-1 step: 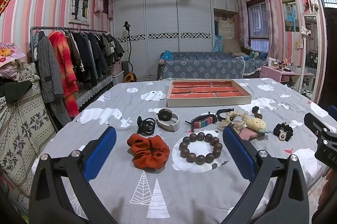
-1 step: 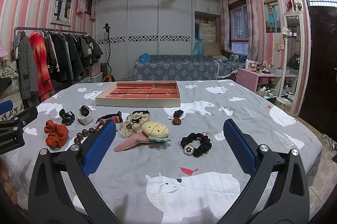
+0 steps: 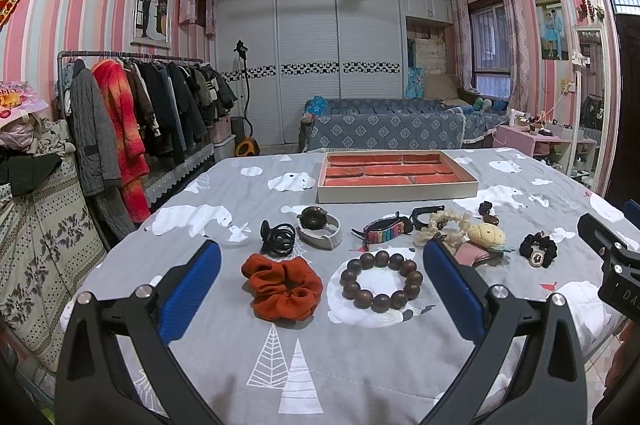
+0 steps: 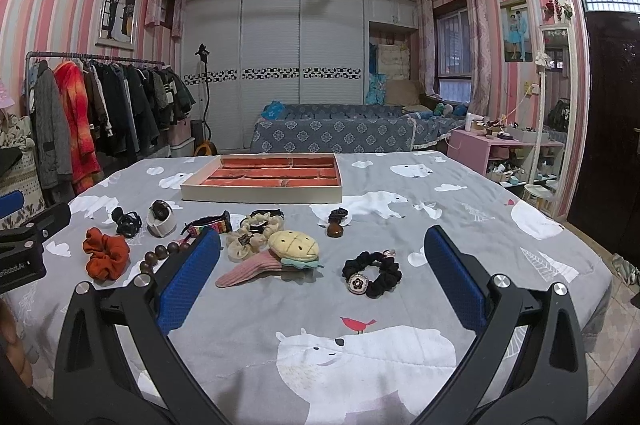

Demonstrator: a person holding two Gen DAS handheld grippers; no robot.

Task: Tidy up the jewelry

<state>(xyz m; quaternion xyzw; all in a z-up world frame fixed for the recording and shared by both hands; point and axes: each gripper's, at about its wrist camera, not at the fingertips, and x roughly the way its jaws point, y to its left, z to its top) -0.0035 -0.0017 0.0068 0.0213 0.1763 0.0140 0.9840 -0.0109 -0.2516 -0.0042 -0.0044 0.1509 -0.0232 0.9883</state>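
- Two tools hover over the grey bear-print table (image 3: 224,353): left hand-held gripper (image 3: 320,285) and right hand-held gripper (image 4: 322,275), both spread wide, empty.
- Between the left blue pads lie a rust-orange fabric scrunchie (image 3: 282,285) and a dark wooden bead bracelet (image 3: 381,281).
- Between the right pads lies a black scrunchie with a flower charm (image 4: 372,273).
- Farther off sits a cream tray with red compartments (image 3: 398,175).

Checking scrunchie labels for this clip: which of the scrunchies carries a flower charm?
The black scrunchie, lying between the right gripper fingers. The orange scrunchie and cream scrunchie show no such charm.
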